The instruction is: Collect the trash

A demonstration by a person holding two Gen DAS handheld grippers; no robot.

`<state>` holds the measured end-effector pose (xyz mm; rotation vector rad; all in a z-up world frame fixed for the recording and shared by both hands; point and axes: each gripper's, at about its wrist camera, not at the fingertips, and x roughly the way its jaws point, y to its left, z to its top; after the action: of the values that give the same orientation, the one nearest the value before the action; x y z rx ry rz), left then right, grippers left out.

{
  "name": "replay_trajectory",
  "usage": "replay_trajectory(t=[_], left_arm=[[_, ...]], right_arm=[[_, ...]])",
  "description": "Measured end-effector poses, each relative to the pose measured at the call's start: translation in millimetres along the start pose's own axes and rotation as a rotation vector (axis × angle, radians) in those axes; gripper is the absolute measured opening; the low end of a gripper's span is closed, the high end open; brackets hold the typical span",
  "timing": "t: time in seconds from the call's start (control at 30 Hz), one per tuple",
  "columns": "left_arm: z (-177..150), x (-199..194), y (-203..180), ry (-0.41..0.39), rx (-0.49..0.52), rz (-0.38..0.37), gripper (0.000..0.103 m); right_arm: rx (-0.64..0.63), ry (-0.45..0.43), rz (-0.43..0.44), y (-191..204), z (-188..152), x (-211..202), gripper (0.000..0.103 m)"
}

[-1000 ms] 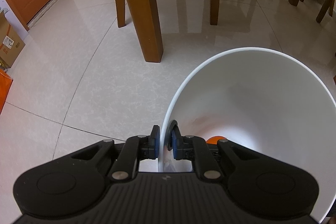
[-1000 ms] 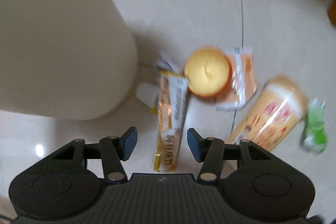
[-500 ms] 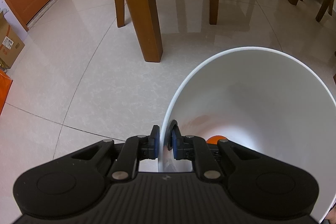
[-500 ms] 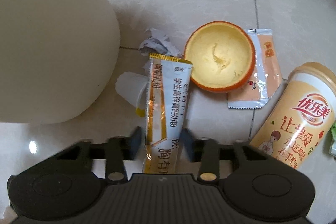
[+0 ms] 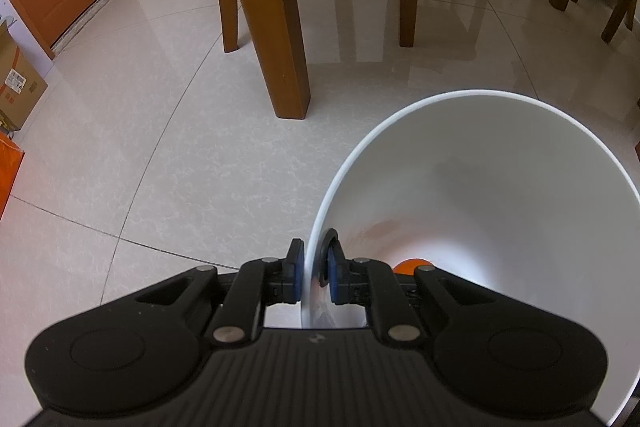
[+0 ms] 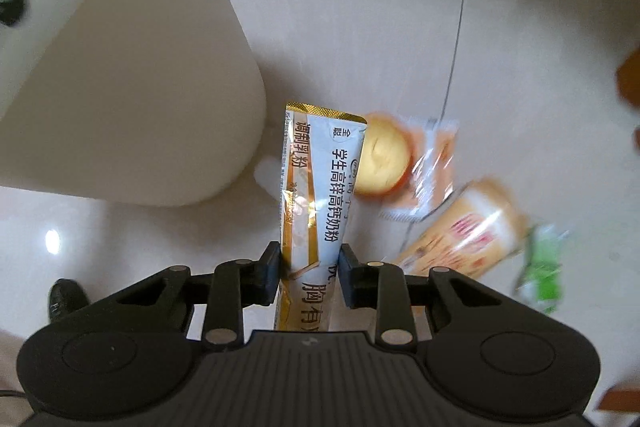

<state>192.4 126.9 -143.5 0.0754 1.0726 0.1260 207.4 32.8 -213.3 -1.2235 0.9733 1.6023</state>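
Foil sachet (image 6: 316,195) sits pinched in my right hand-held gripper (image 6: 309,269), bin (image 6: 120,87) ahead-left (left hand-held gripper (image 5: 314,269) clamps its rim); slick foil could slip before reaching it.

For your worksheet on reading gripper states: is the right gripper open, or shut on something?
Shut on the milk powder sachet. The right gripper has both fingers pressed against the sachet's sides, and the sachet juts out ahead of them, above the blurred floor litter.
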Motion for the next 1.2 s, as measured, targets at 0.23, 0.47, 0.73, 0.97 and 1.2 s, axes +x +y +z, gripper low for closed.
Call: replay_trajectory(t=[0.23,0.47,0.73,0.97,1.2], left_arm=[[0,1,0,-0.001,0.004,0.002,0.011],[0,1,-2,-0.001,0.006,0.005,0.011],[-1,0,0,-0.001,0.007,0.004,0.011],[-1,0,-1,0.001,0.004,0.009,0.011],[1,1,-1,0.002,0.003,0.008,0.011]], right_arm=[[-0.142,-0.186,0.048,31,47,-126,0.034],[-0.259,-0.349,0.149,91,87,-178,0.043],[-0.291,-0.421,0.107,106,84,-179,0.092],[-0.177,-0.5,0.047,54,54,-173,0.103],[0.036,-0.433,-0.164,-15,17,-131,0.103]])
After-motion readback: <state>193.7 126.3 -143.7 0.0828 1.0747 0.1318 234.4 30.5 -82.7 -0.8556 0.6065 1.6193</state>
